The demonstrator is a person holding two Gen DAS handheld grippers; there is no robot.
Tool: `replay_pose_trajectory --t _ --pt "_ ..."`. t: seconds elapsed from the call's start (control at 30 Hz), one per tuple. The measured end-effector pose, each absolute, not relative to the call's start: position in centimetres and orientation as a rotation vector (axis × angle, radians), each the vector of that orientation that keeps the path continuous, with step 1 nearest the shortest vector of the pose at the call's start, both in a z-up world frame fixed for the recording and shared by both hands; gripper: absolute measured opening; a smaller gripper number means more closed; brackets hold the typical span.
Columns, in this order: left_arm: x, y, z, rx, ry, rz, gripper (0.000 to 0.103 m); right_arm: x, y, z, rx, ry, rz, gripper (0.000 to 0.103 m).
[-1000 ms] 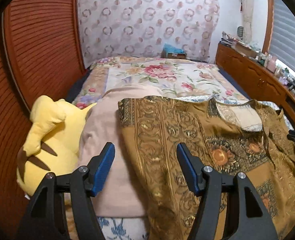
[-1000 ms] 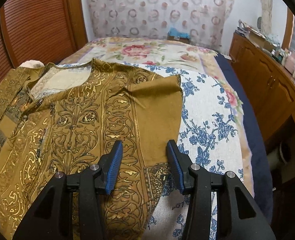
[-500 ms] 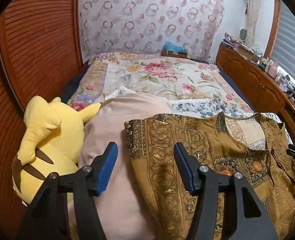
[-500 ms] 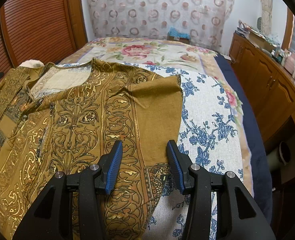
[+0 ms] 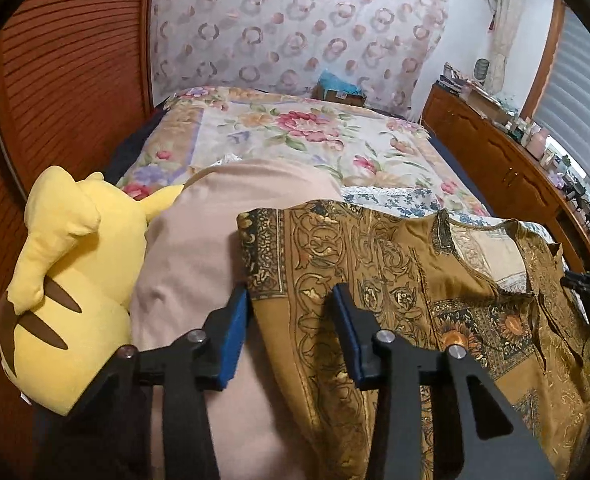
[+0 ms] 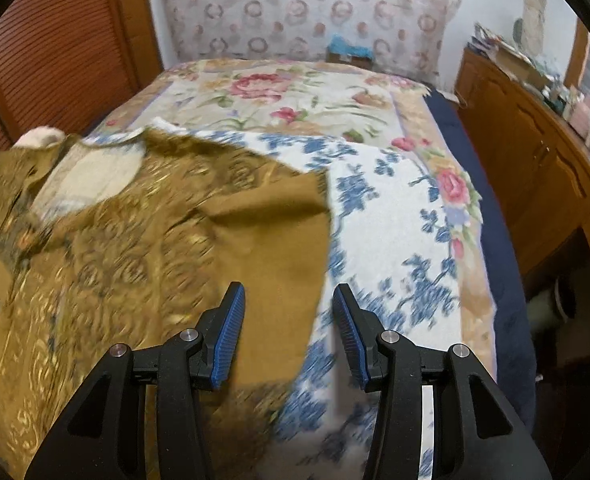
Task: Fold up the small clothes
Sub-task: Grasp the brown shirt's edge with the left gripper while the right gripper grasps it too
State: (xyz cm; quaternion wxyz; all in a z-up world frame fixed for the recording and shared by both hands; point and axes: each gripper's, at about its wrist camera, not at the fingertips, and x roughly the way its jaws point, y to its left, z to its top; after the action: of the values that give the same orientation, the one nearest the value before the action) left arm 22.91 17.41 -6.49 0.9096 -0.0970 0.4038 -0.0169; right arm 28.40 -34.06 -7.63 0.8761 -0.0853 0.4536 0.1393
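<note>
A mustard-brown tunic (image 5: 375, 288) with gold scrollwork lies spread flat on the bed, its cream-lined neck opening (image 5: 491, 248) toward the headboard. My left gripper (image 5: 291, 308) hovers over the tunic's left sleeve edge. Its jaws are closing, the fabric edge lies between the blue pads (image 5: 233, 324), and a gap still shows. My right gripper (image 6: 289, 314) stands open over the tunic's (image 6: 155, 240) right side edge, which runs between its fingers; this view is blurred. The right gripper's (image 5: 585, 282) black tip shows at the far right of the left wrist view.
A yellow plush toy (image 5: 67, 280) and a beige pillow (image 5: 199, 248) lie left of the tunic. Under it is a blue-flowered cloth (image 6: 395, 240) on a floral bedspread (image 5: 295, 136). A cluttered wooden dresser (image 6: 535, 160) runs along the right, a slatted wooden wall (image 5: 55, 100) along the left.
The left gripper's jaws have narrowed and it has shifted toward the tunic's left sleeve edge. The right gripper has moved, blurring its view; its opening is unchanged.
</note>
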Motion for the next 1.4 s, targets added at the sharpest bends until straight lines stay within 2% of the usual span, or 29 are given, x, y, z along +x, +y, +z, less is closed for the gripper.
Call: replay_pose_trajectory --t 0.17,0.2,0.23,0.3,0.33,0.47,0.67,0.9,1.1,1.4 --pt "23.0 17.4 -6.6 -0.199 0.835 -0.039 0.038 30.5 -34.9 -7.3 -0.13 0.961 0.273 0.047" --pt "23.0 17.4 -6.6 -0.2 0.834 -0.043 0.037 30.8 -34.8 -7.3 -0.127 0.96 0.275 0.047" --pt "23.0 17.4 -6.5 -0.204 0.831 -0.055 0.03 31.1 -34.7 -7.3 -0.127 0.959 0.278 0.046" --pt "22.8 17.3 -6.3 -0.202 0.825 -0.056 0.018 31.2 -34.3 -7.2 -0.137 0.951 0.292 0.03" --pt "22.6 17.2 -6.1 -0.2 0.818 -0.044 0.009 31.0 -33.8 -7.2 -0.152 0.944 0.317 0.019" --pt "21.5 16.1 -5.1 -0.164 0.792 -0.043 0.0 29.5 -31.7 -7.1 -0.246 0.909 0.316 0.003" --pt "17.1 13.7 -1.7 -0.13 0.692 -0.11 0.0 24.9 -31.7 -3.4 -0.207 0.762 0.374 0.002" --pt "7.2 11.6 0.8 -0.13 0.564 -0.146 0.0 15.6 -32.7 1.5 -0.163 0.584 0.45 0.001" --pt "1.7 11.5 0.7 -0.131 0.545 -0.16 0.0 9.0 -33.9 2.3 -0.129 0.552 0.482 0.001" --pt "-2.0 12.1 -0.7 -0.15 0.568 -0.139 0.0 5.6 -35.1 1.4 -0.14 0.6 0.476 0.001"
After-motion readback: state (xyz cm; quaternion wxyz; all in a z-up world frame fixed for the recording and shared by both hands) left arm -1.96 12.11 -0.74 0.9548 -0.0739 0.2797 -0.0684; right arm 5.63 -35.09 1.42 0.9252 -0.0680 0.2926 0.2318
